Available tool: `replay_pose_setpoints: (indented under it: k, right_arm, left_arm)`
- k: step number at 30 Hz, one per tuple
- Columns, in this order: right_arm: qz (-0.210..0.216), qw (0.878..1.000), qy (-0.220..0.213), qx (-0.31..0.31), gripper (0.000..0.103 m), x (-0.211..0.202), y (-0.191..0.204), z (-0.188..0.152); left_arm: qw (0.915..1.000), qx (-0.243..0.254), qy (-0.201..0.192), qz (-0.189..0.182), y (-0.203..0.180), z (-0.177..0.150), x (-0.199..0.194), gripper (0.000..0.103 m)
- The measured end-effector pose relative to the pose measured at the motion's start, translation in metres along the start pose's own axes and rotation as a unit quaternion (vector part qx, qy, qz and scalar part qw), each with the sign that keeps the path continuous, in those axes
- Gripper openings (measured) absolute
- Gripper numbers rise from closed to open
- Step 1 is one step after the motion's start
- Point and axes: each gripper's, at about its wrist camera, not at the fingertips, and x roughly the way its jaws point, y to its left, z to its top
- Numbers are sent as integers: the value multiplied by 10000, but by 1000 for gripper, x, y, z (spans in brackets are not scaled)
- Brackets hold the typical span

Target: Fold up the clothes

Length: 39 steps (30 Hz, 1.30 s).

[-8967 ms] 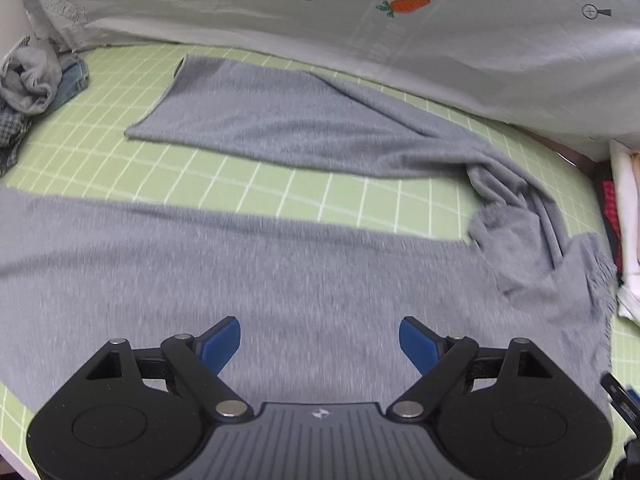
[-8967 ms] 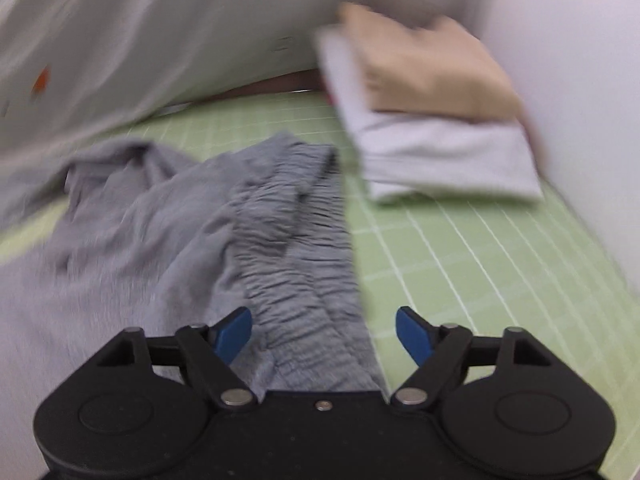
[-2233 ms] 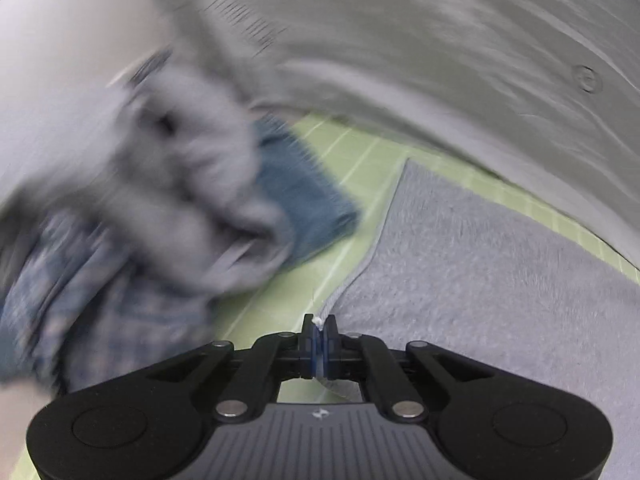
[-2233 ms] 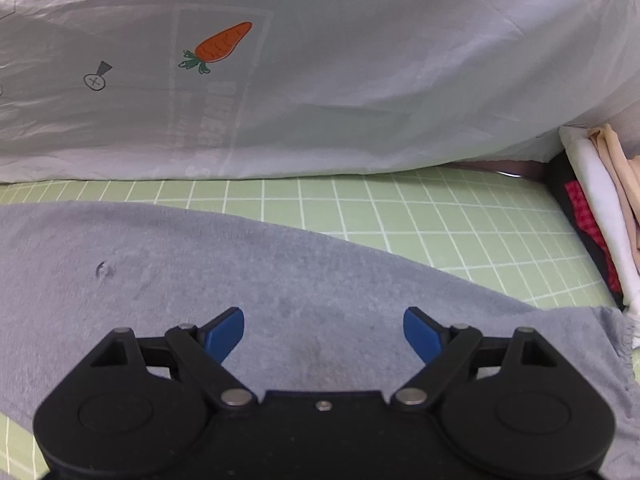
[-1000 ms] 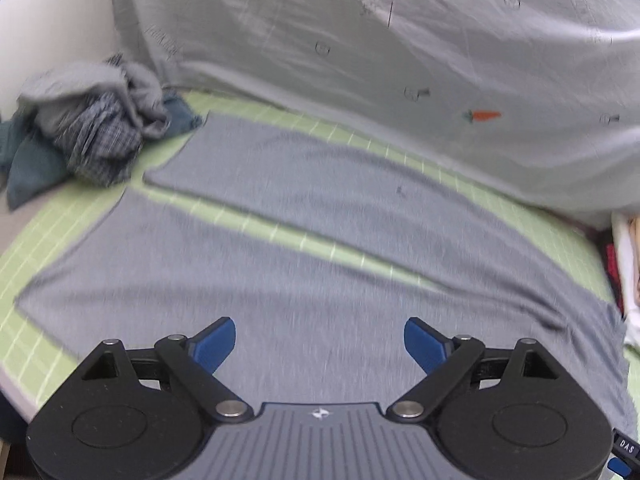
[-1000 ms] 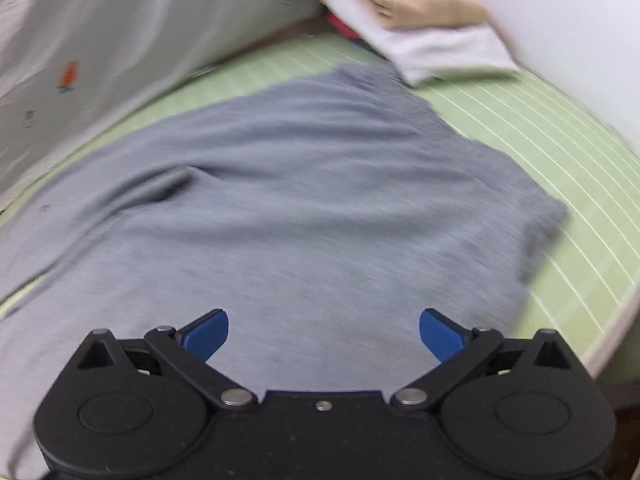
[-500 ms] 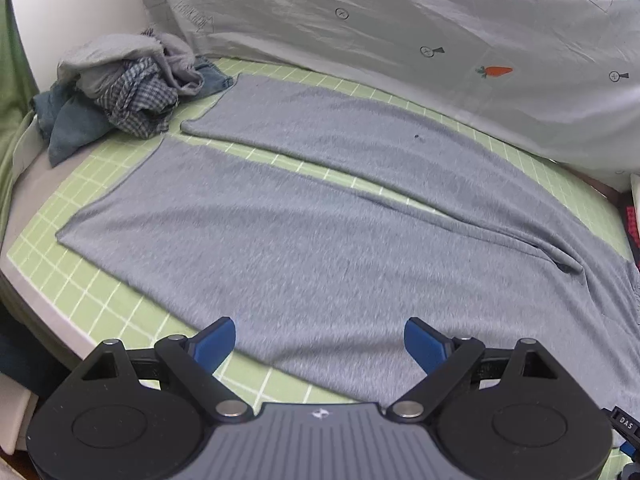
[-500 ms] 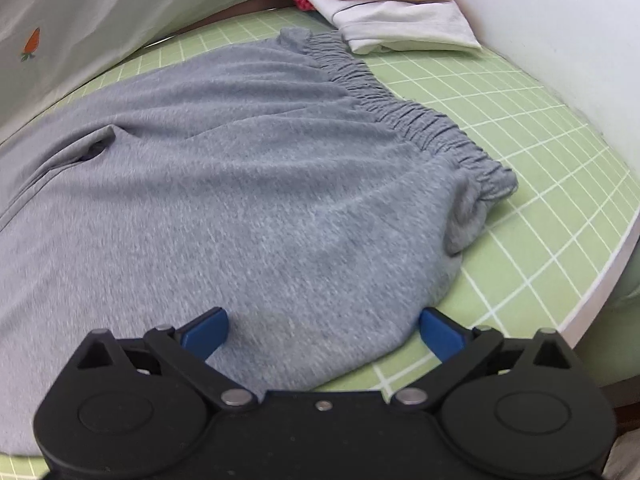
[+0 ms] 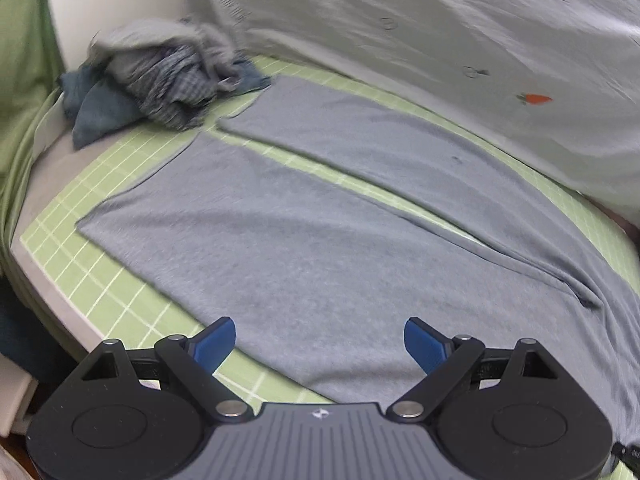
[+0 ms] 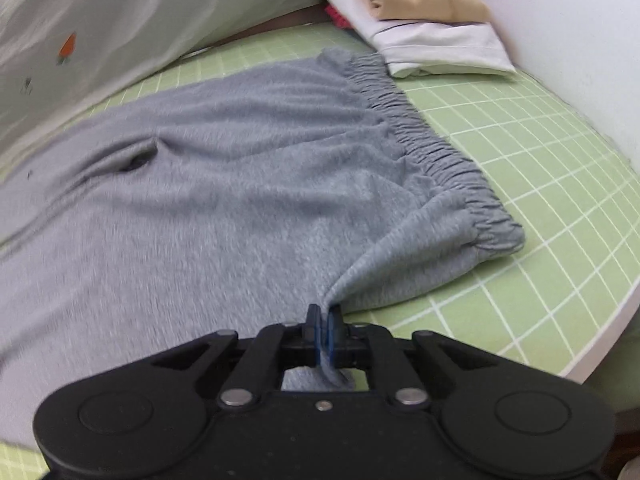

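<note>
Grey sweatpants [image 9: 320,240] lie spread flat on a green gridded mat [image 9: 100,280], both legs stretching away to the left. In the left wrist view my left gripper [image 9: 319,340] hovers open over the near leg's lower edge, nothing between its blue fingers. In the right wrist view the same grey sweatpants [image 10: 224,184] show their gathered elastic waistband [image 10: 424,148] on the right. My right gripper [image 10: 323,326] is shut on the near side edge of the pants close to the waistband, and the cloth puckers toward the jaws.
A heap of unfolded clothes [image 9: 160,80] sits at the mat's far left. Folded white and tan garments [image 10: 420,20] are stacked beyond the waistband. A pale sheet with carrot prints [image 9: 480,60] hangs behind. The table edge [image 10: 600,340] runs close on the right.
My right gripper has gone from open to shut on the pants' side edge near the waistband. The left gripper has moved closer to the near leg and stays open.
</note>
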Motion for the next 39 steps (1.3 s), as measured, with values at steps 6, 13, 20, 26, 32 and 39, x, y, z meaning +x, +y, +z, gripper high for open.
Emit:
replay_pose_setpoints:
  k: [6, 13, 20, 26, 32, 39]
  right_arm:
    - [-199, 9995, -257, -2, 4, -18, 11, 15]
    - [-555, 9976, -362, 221, 4, -28, 27, 31]
    - [-792, 9937, -626, 487, 4, -43, 48, 48]
    - [-534, 9894, -856, 1045, 4, -57, 54, 58]
    - [-554, 9890, -970, 968, 4, -63, 59, 64]
    - [-450, 9891, -1008, 974, 4, -68, 50, 66]
  left_arm:
    - [9936, -1065, 364, -141, 64, 22, 29, 91]
    - [9834, -1647, 759, -41, 135, 45, 74, 89]
    - [9734, -1733, 1431, -436, 156, 52, 107, 78]
    - [9677, -1720, 1689, -745, 148, 49, 119, 73]
    - [9683, -1883, 1509, -641, 152, 53, 120, 58]
    - [9584, -2542, 1246, -364, 164, 53, 117, 5]
